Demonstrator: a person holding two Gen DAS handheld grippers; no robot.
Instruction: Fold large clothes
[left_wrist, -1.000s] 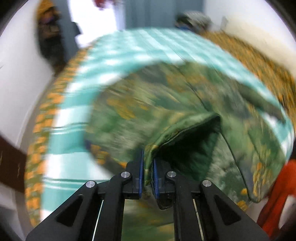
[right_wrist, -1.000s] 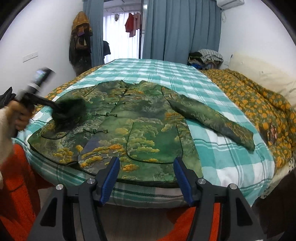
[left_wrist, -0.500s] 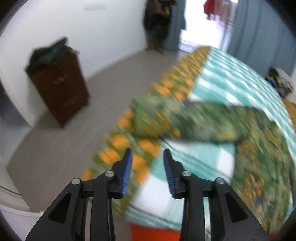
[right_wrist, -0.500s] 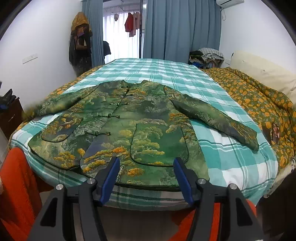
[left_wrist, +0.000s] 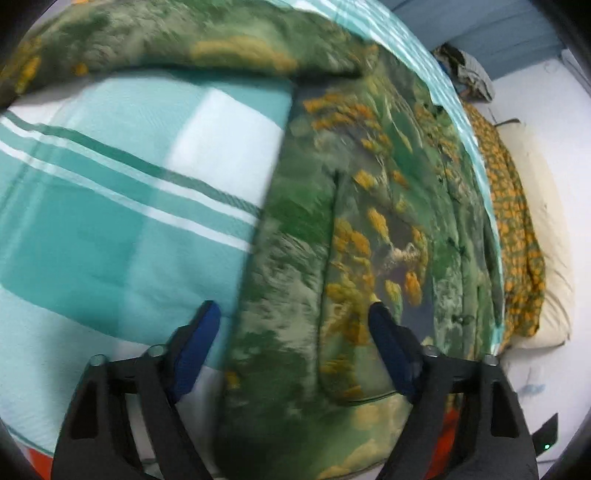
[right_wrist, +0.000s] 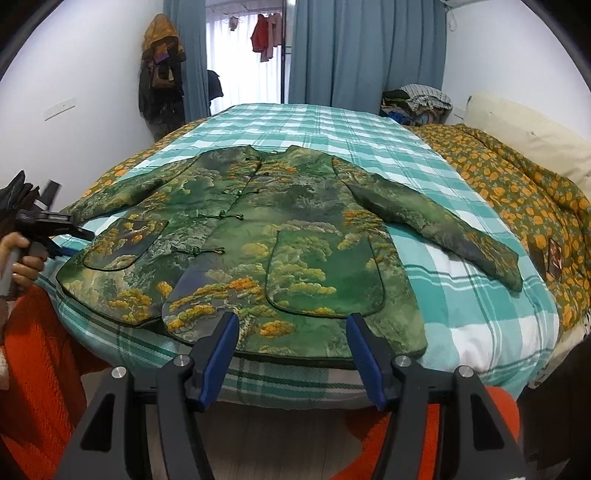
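A large green jacket (right_wrist: 266, 236) with orange tree print lies flat and face up on the teal checked bed (right_wrist: 480, 325), both sleeves spread out. My right gripper (right_wrist: 291, 354) is open and empty, held off the bed's near edge above the jacket's hem. My left gripper (left_wrist: 295, 350) is open and empty, low over the jacket's (left_wrist: 332, 258) left hem corner; it also shows in the right wrist view (right_wrist: 70, 236) at the jacket's left side. The left sleeve (left_wrist: 177, 48) stretches across the top of the left wrist view.
An orange-patterned quilt (right_wrist: 517, 184) and a cream pillow (right_wrist: 528, 136) lie on the bed's right side. A pile of clothes (right_wrist: 417, 103) sits at the far right. Coats (right_wrist: 159, 74) hang on the left wall. My orange clothing (right_wrist: 40, 369) is at the near edge.
My left gripper let go of the left sleeve, which now lies spread out, swung away and came back open over the jacket's left hem. My right gripper stayed still and open.
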